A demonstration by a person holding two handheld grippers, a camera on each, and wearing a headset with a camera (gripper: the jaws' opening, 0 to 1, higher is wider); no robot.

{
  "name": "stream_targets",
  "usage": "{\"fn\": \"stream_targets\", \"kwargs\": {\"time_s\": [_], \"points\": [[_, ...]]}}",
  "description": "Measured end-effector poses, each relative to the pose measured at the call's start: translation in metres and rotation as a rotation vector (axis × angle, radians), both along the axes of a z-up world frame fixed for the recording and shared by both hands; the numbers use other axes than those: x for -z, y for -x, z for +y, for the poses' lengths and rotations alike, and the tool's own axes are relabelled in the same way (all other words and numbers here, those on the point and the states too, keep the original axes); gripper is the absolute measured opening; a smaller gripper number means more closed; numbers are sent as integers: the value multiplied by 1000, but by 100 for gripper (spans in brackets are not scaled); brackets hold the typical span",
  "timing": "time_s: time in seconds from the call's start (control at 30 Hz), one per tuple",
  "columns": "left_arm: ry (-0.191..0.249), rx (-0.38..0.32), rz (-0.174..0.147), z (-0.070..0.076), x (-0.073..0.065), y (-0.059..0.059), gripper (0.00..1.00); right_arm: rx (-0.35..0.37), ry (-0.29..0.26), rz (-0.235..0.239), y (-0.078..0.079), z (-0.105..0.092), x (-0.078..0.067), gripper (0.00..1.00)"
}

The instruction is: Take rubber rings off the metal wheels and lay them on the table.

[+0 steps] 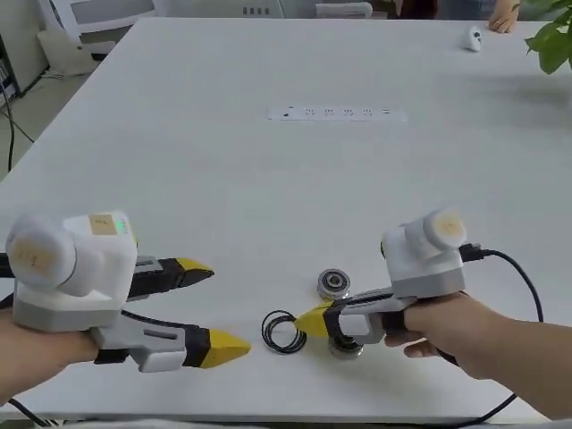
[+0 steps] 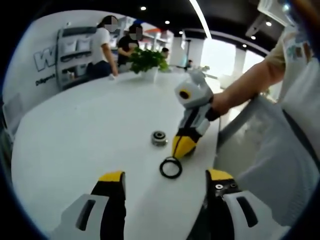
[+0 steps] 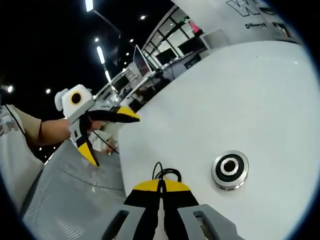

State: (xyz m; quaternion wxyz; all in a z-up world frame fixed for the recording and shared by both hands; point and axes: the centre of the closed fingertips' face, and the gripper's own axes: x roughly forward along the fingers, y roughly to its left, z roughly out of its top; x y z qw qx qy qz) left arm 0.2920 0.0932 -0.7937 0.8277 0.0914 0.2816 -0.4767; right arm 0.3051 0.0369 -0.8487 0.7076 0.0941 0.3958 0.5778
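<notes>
White table [image 1: 268, 179] has black rings [image 1: 281, 331] lying loose near its front edge, so part of the job looks done. I can't tell whether the wheel [image 1: 333, 283] just behind them, or the second wheel [image 1: 345, 348] under my right tongs [image 1: 313, 320], has rubber left on it. Right tongs are closed with the tip touching the rings, though a grip on one is unclear; left tongs [image 1: 219, 306] gape wide and empty, beside the rings.

White desk [image 1: 223, 179] carrying a power strip [image 1: 337, 113]; leafy plant [image 2: 146, 60] at its edge; ceiling strip lights [image 2: 200, 17] overhead.
</notes>
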Motion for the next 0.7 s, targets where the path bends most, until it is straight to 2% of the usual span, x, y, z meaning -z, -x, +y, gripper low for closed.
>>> {"fn": "stream_targets", "kwargs": {"time_s": [0.33, 0.7], "points": [[-6, 1, -3, 0, -1, -1, 66, -5, 23, -31, -1, 0, 3, 0], [-13, 3, 0, 1, 0, -3, 65, -4, 36, -55, -3, -3, 3, 8]]}}
